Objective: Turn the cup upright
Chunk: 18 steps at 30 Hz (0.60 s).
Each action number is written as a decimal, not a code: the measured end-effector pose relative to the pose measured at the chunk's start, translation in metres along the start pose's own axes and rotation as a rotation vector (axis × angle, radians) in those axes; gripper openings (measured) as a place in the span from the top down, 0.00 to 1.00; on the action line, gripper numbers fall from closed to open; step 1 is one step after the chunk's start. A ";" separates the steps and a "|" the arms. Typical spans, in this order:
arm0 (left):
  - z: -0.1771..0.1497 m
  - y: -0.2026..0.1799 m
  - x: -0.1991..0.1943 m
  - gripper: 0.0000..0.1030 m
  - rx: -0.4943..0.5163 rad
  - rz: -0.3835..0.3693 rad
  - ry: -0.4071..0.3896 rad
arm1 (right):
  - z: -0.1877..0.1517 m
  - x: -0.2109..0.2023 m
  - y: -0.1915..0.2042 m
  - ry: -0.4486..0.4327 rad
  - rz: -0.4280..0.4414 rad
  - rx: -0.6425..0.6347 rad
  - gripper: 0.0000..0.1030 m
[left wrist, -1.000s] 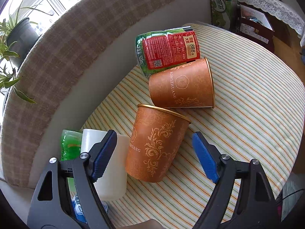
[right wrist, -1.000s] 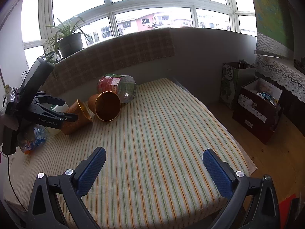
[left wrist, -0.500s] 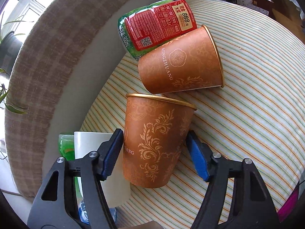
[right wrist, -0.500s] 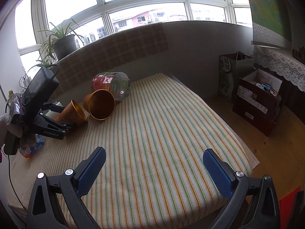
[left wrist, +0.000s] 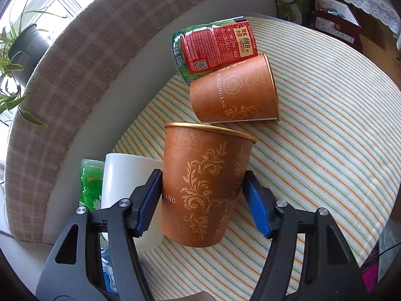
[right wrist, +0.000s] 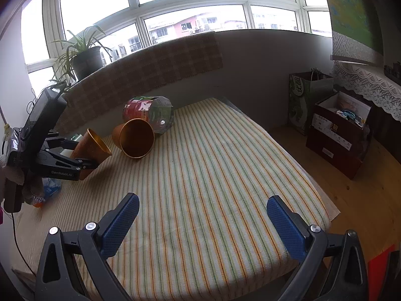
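Note:
An orange paper cup with gold scrollwork (left wrist: 203, 188) lies on its side on the striped tablecloth (left wrist: 325, 130). My left gripper (left wrist: 203, 195) is shut on its body, blue pads touching both sides. In the right wrist view the same cup (right wrist: 91, 148) is tilted, mouth up and to the right, in the left gripper (right wrist: 62, 160). A second orange cup (left wrist: 235, 92) lies on its side just beyond, mouth to the right; it also shows in the right wrist view (right wrist: 135, 138). My right gripper (right wrist: 200, 215) is open and empty above the table's near part.
A red and green can (left wrist: 215, 47) lies behind the second cup. A white cup (left wrist: 125, 183) and a green packet (left wrist: 90, 180) stand left of the held cup. A potted plant (right wrist: 85, 57) sits on the sill. Boxes and a bag (right wrist: 335, 120) stand on the floor at right.
My left gripper moved forward around the near orange cup and closed on it. The cup now sits tilted up in the grip. The right gripper stayed open and hardly moved.

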<state>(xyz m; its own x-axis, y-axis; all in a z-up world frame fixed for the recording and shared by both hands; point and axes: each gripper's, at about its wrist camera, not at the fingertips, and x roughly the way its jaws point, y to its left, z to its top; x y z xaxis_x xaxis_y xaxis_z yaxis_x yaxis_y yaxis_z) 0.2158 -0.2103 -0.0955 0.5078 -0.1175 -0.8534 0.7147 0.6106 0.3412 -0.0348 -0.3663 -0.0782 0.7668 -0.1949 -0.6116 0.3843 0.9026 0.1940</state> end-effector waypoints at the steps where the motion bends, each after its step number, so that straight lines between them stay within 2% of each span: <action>1: -0.004 0.002 -0.005 0.35 -0.023 -0.011 -0.006 | 0.000 -0.001 0.001 -0.002 0.003 -0.003 0.00; 9: -0.050 0.014 -0.047 0.35 -0.344 -0.165 -0.042 | -0.001 -0.010 0.015 -0.013 0.047 -0.028 0.00; 12: -0.073 0.018 -0.053 0.35 -0.533 -0.270 -0.048 | -0.003 -0.014 0.021 -0.014 0.066 -0.040 0.00; 18: -0.112 0.011 -0.051 0.35 -0.785 -0.399 -0.042 | -0.005 -0.021 0.030 -0.015 0.090 -0.068 0.00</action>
<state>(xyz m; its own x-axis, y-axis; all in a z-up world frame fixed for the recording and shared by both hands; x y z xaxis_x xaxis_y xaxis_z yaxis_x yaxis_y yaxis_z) 0.1440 -0.1101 -0.0920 0.3191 -0.4562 -0.8307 0.3139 0.8779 -0.3615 -0.0418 -0.3329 -0.0639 0.8042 -0.1170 -0.5827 0.2780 0.9406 0.1948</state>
